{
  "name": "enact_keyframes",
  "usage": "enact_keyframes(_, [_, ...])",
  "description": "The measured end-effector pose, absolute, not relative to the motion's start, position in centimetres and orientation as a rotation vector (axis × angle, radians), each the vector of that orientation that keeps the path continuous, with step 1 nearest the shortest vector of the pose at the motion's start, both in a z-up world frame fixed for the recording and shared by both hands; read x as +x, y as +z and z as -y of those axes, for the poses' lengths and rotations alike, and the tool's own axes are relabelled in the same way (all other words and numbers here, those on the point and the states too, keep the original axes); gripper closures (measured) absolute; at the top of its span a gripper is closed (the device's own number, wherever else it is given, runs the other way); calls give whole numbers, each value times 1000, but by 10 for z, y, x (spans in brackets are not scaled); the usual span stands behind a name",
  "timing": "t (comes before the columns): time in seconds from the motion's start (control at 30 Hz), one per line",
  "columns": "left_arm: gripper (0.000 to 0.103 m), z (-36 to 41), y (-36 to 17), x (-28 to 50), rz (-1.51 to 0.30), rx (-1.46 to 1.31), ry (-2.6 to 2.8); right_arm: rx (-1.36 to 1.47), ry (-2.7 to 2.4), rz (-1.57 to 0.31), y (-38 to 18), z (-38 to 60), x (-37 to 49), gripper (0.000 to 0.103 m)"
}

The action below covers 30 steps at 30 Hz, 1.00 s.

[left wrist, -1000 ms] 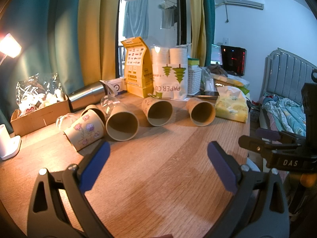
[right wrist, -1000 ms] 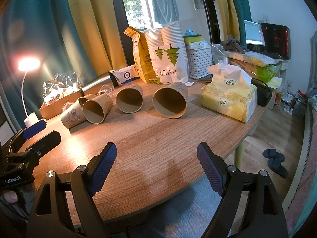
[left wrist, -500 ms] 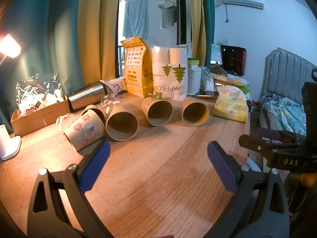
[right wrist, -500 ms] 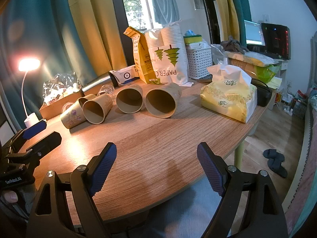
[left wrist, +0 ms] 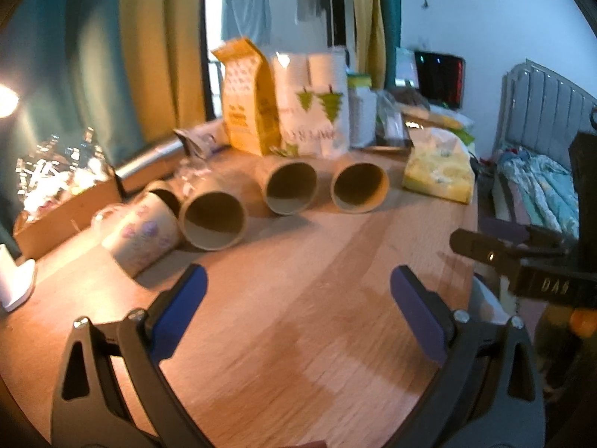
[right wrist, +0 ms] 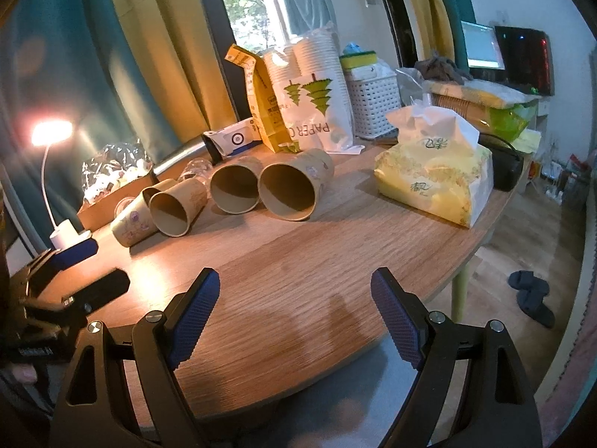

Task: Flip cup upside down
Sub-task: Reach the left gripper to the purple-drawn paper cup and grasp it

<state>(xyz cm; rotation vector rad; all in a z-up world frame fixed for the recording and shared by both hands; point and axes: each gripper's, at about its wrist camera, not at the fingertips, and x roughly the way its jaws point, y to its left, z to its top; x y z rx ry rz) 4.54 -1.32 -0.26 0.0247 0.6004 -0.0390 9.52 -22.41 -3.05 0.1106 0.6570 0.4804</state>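
Cups lie on their sides in a loose row across the far half of the wooden table, mouths turned toward the cameras. The rightmost paper cup rests just beside its neighbour, the two seemingly touching at the rims in the right wrist view; in the left wrist view the same rightmost paper cup shows a small gap from that neighbour. Further left lie a third brown cup and a flower-printed cup (blurred in the left view, so its pattern is hard to read).

Both tongs hang above bare tabletop, well short of the cups. The left gripper has its blue-padded fingers spread wide with nothing between them. The right gripper is likewise wide apart and grips nothing.

Behind the cups stand a yellow carton and a bag of paper cups. A tissue pack sits on the table to the right of the cups, and a lit desk lamp glows at the left.
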Motion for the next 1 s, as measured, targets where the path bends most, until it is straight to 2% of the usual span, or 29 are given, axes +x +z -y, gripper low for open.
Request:
enact_keyframes(0.33, [3,67,34,149,-767,81,-148,206,477,-669,-40,269,131,17])
enact_keyframes(0.7, [3,128,5,284,-1019,183,-128,346,500,-683,-57,321,166,17])
enact_keyframes(0.93, [5,137,-27,311,-1144,224,-97,381,498,-691,-63,337,172,17])
enact_keyframes(1.0, [16,139,-32,309,-1150,249,-93,386,498,-689,-63,339,172,17])
